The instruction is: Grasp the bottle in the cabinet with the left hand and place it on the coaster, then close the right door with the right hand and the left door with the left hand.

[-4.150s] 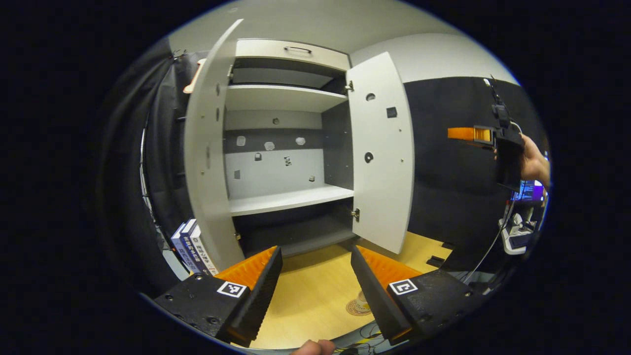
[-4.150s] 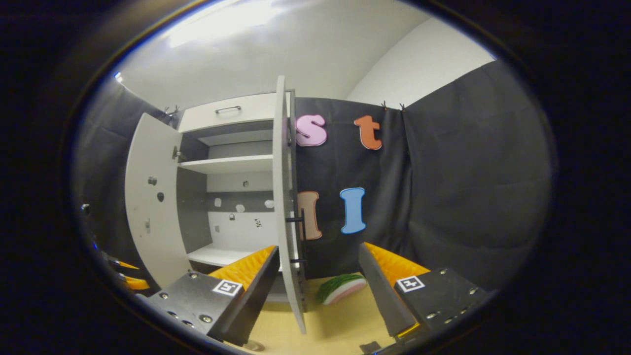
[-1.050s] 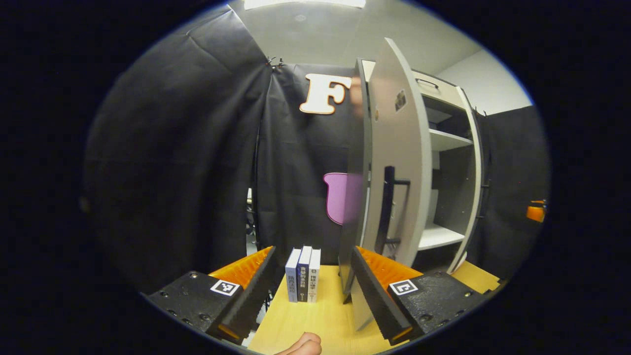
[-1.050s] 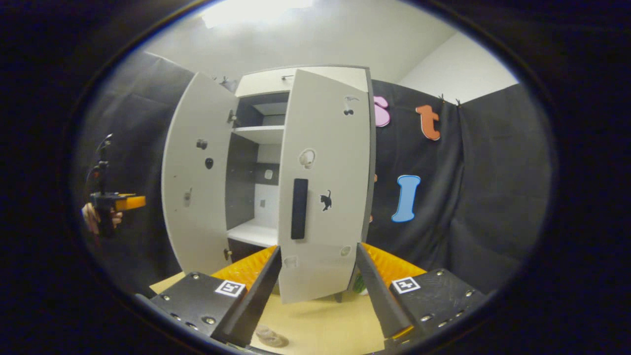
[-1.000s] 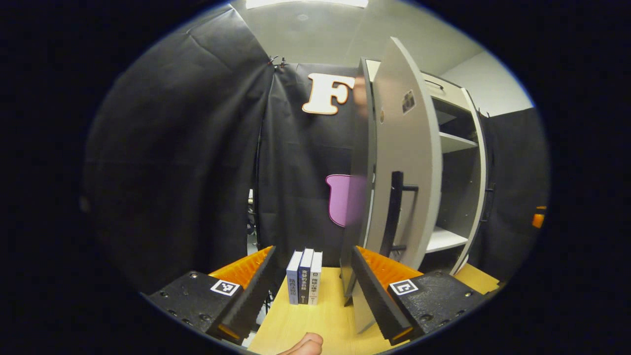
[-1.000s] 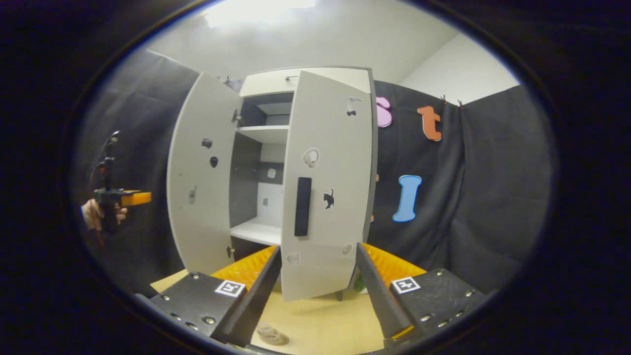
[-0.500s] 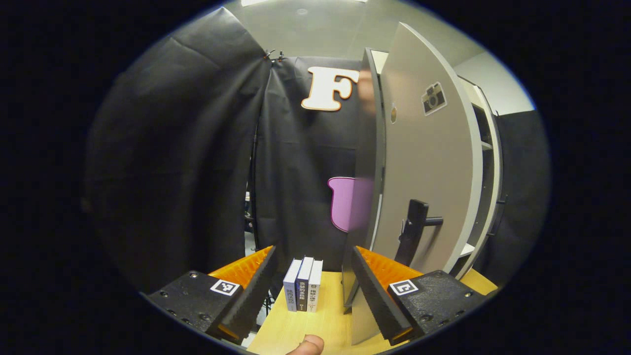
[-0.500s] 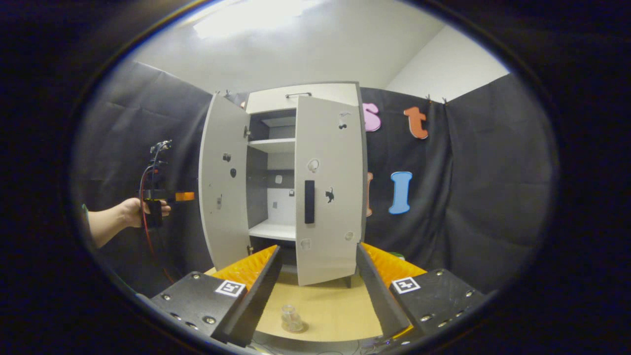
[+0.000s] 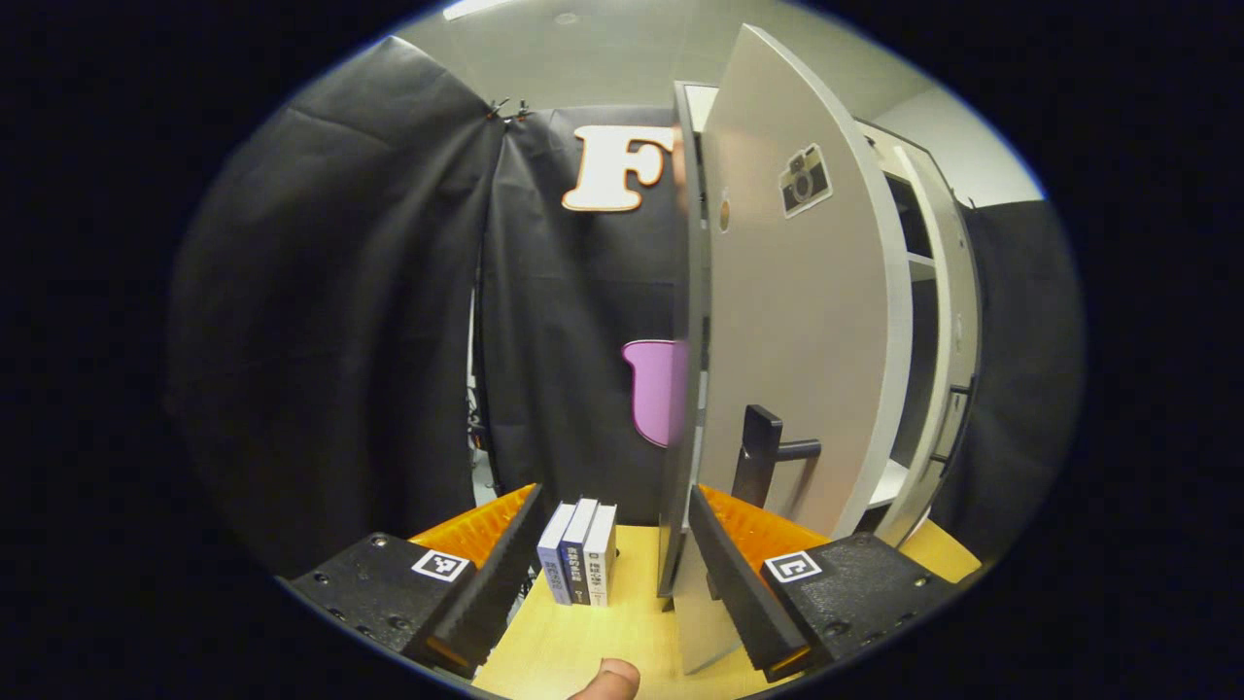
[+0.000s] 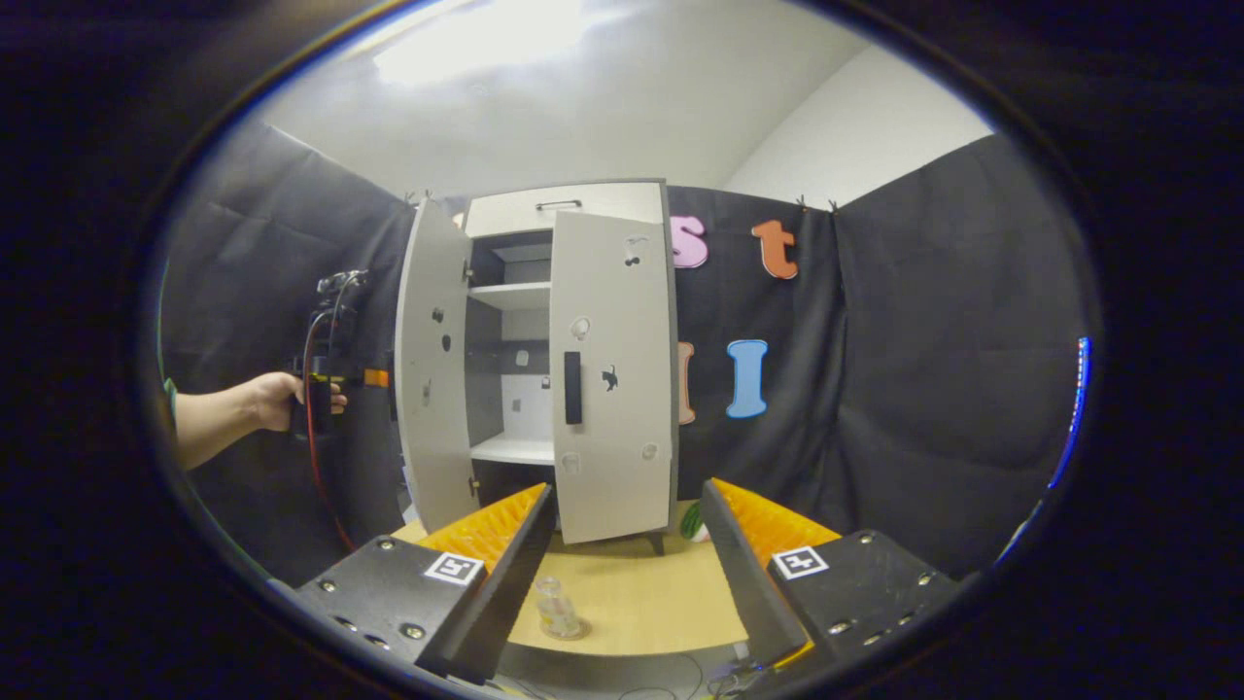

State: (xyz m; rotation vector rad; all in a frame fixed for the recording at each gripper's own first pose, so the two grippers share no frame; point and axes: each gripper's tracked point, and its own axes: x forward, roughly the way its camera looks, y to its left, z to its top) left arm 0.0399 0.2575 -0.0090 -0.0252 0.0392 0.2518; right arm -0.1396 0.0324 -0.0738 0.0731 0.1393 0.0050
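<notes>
A: What sits nearest the right gripper [image 10: 622, 574]?

B: Its fingers stand apart, holding nothing; between them the clear bottle [image 10: 551, 607] stands upright on the coaster [image 10: 564, 632] on the wooden table [image 10: 641, 603]; beyond, the right door [image 10: 612, 379] is shut, the left door [image 10: 430, 379] ajar.

A: And the left gripper [image 9: 603, 574]?

B: Fingers apart, empty, at the left door's [image 9: 797, 321] outer face by its black handle [image 9: 763, 452]; three books [image 9: 578, 567] stand beside; the right gripper view shows a hand [image 10: 272, 399] holding it behind that door.

Open tongs [image 9: 601, 574], left door [image 9: 807, 321] ajar just ahead, books [image 9: 577, 564] on table [image 9: 622, 642]
</notes>
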